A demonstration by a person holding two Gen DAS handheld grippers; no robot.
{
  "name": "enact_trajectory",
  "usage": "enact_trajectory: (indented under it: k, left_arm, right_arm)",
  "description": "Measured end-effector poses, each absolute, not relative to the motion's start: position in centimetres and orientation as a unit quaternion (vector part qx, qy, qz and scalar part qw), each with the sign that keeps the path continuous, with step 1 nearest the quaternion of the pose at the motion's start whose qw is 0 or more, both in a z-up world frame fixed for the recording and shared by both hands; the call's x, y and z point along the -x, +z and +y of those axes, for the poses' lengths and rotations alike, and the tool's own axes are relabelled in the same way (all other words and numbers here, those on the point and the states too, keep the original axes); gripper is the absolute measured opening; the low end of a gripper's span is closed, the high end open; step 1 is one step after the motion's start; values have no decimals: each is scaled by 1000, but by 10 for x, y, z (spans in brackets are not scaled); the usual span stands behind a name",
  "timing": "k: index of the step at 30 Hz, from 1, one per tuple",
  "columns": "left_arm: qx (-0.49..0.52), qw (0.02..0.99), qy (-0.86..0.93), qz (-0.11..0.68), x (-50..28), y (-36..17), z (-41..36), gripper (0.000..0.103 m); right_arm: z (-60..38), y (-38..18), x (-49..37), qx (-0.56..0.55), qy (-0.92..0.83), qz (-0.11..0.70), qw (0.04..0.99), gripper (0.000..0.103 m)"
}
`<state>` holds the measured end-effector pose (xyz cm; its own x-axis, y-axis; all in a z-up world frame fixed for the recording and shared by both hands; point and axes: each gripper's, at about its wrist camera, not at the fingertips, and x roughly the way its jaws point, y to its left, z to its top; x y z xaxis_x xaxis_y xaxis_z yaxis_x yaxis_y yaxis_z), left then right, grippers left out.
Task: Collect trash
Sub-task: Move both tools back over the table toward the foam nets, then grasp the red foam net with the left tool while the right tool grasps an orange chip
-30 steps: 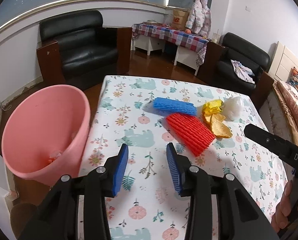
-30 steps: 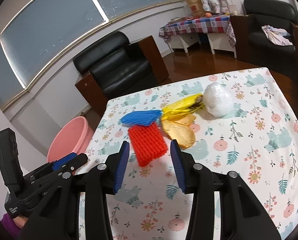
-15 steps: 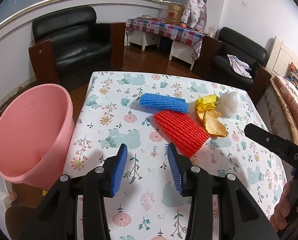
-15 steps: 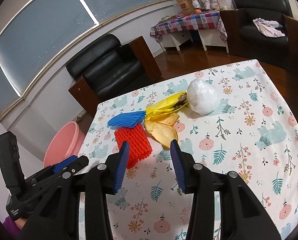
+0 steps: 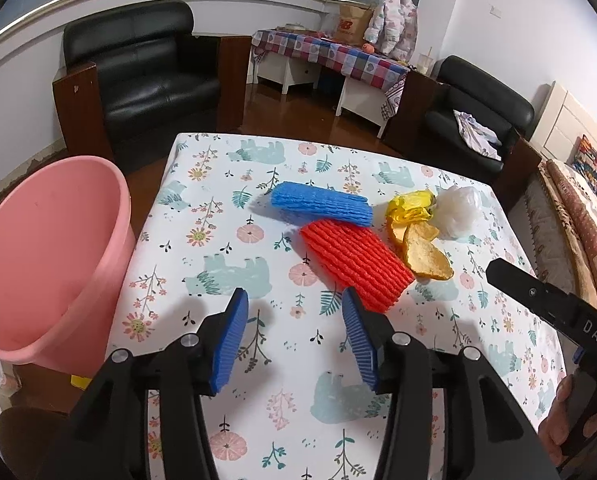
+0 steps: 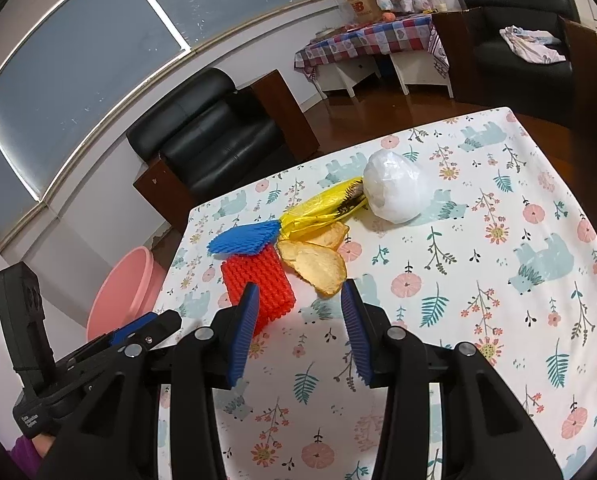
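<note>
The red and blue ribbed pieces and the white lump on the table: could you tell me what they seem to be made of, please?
Red piece and blue piece: probably foam mesh sleeves, matte, judging by the soft ribbed netting. White lump: apparently crumpled thin plastic film, glossy and translucent with creases.

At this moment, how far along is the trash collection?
Little looks done: the pink bin shows nothing inside from here. In hand: nothing; the left claw, jaws just widened, and right claw are both open and empty. Left on the table: blue net, red net, peels, yellow bag, white bag.
</note>
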<state>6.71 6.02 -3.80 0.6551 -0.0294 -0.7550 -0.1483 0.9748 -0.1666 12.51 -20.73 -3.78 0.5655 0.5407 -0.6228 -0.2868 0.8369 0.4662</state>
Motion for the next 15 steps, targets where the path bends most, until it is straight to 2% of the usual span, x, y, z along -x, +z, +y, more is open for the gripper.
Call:
enact_trajectory:
  k: [15]
  left_arm:
    - [161, 883, 5, 441, -88, -58, 54, 49]
  right_arm:
    - [-220, -45, -133, -163, 219, 402, 874, 43]
